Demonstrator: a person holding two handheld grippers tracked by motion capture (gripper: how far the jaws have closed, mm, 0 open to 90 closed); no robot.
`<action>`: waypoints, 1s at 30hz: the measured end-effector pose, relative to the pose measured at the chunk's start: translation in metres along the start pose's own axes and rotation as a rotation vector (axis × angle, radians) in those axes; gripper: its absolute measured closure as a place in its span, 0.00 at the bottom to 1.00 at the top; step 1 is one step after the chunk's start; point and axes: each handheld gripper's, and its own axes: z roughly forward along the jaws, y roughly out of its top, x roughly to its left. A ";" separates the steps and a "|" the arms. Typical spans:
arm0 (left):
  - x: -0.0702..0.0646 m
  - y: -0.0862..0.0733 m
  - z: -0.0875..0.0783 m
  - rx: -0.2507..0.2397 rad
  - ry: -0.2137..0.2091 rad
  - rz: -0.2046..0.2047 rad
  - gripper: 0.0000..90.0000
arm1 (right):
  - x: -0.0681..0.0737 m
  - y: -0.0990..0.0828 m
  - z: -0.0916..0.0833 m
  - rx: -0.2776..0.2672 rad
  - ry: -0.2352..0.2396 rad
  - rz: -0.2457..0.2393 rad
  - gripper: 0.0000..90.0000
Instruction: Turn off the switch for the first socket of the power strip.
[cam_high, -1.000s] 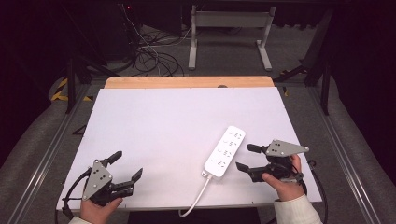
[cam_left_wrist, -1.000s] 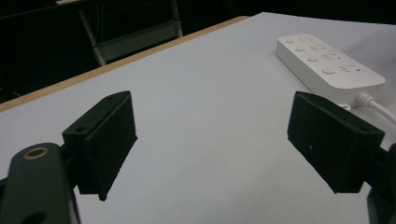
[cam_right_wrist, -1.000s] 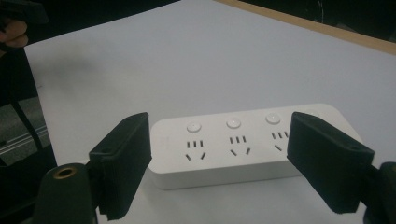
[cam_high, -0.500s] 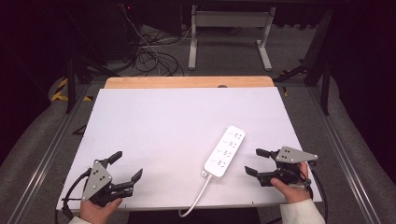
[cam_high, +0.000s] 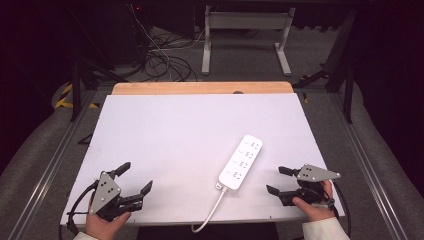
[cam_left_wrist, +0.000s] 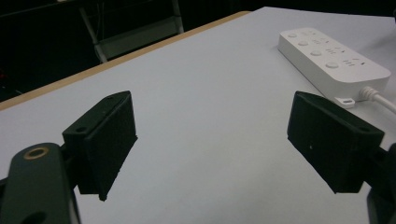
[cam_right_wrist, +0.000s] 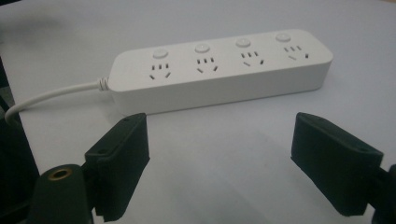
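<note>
Your left gripper (cam_high: 134, 179) sits at the near left corner of the white table (cam_high: 175, 130), held in your left hand (cam_high: 102, 225). Its jaws stand wide apart with nothing between them; in the left gripper view (cam_left_wrist: 210, 140) only bare table surface lies in the gap.

Your right gripper (cam_high: 278, 181) sits at the near right edge, held in your right hand (cam_high: 312, 207), with the grey three-cornered plate (cam_high: 316, 173) on top. Its jaws are also spread wide and hold nothing; they point leftward across the table.

The white power strip (cam_high: 241, 162) lies flat on the table between your two grippers, nearer the right one and well apart from the left. It runs diagonally, near end toward you and far end up and to the right. Its white cable (cam_high: 210, 212) leaves the near end and drops over the near table edge.

In the right gripper view the power strip (cam_right_wrist: 219, 70) lies crosswise just beyond the jaw tips (cam_right_wrist: 219, 158), not touching either jaw. Four socket groups, each with a round button, face up. The cable (cam_right_wrist: 51, 98) exits at that view's left.

In the left gripper view the power strip (cam_left_wrist: 331, 58) lies beyond and off to the side of the right-hand jaw, outside the gap.

Farther off, a wooden strip (cam_high: 200, 88) borders the table's far edge. Beyond it, on the dark floor, are loose cables (cam_high: 160, 57) and a grey metal frame (cam_high: 245, 30).
</note>
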 end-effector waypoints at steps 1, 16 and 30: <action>0.000 0.000 0.000 0.002 -0.001 0.000 0.18 | 0.000 -0.002 0.000 0.008 -0.002 0.002 0.22; 0.000 0.000 0.001 0.005 -0.001 0.007 0.17 | 0.003 -0.007 -0.003 -0.006 -0.027 -0.002 0.21; 0.000 0.000 0.002 0.006 -0.002 0.003 0.18 | 0.006 -0.004 -0.002 -0.020 -0.032 -0.011 0.21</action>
